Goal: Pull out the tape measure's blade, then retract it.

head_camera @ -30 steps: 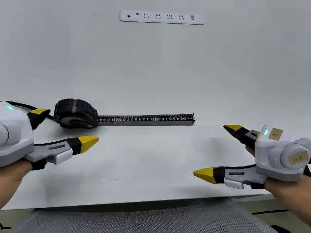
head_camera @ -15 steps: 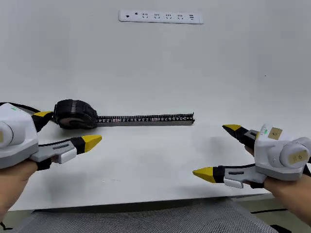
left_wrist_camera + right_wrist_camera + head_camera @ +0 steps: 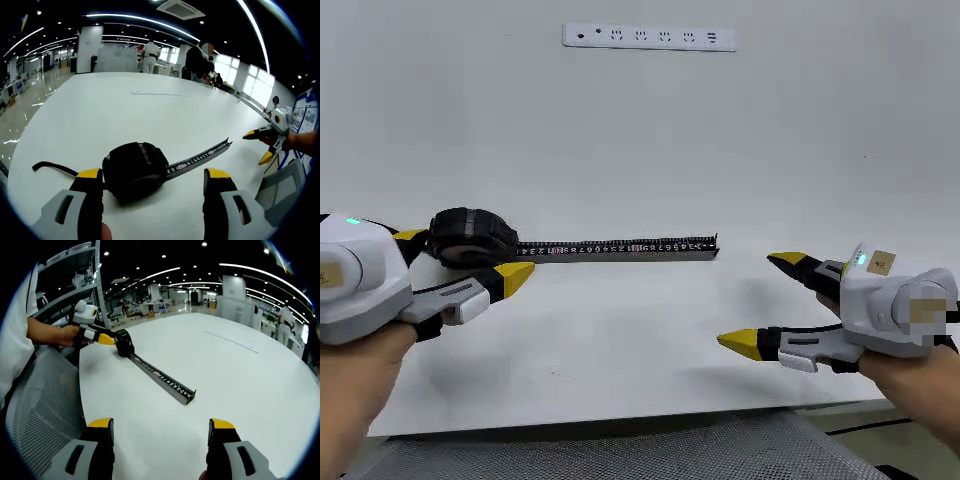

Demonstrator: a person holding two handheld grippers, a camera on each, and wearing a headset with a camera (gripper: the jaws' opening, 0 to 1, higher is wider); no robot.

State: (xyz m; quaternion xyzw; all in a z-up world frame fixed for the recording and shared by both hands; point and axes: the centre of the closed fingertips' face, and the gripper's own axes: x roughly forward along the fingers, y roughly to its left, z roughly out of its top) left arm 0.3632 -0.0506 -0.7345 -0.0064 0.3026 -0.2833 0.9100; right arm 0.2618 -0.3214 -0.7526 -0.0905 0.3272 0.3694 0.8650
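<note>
Head view: both grippers agape, blade lying pulled out

The left gripper (image 3: 465, 255) had its jaws wide apart, holding nothing. The tape measure's black case (image 3: 472, 235) sat in the opening between them. Its body hid part of the far jaw, and whether either yellow tip touched the case could not be told. In the left gripper view a dark strap (image 3: 50, 167) trailed from the case, its far end cut off at the edge. The right gripper (image 3: 760, 300), jaws likewise spread and empty, hovered well apart from the blade (image 3: 620, 246). The blade lay flat on the white table (image 3: 620, 150), and its markings were too small to read. A power strip (image 3: 648, 37) lay far back.
</note>
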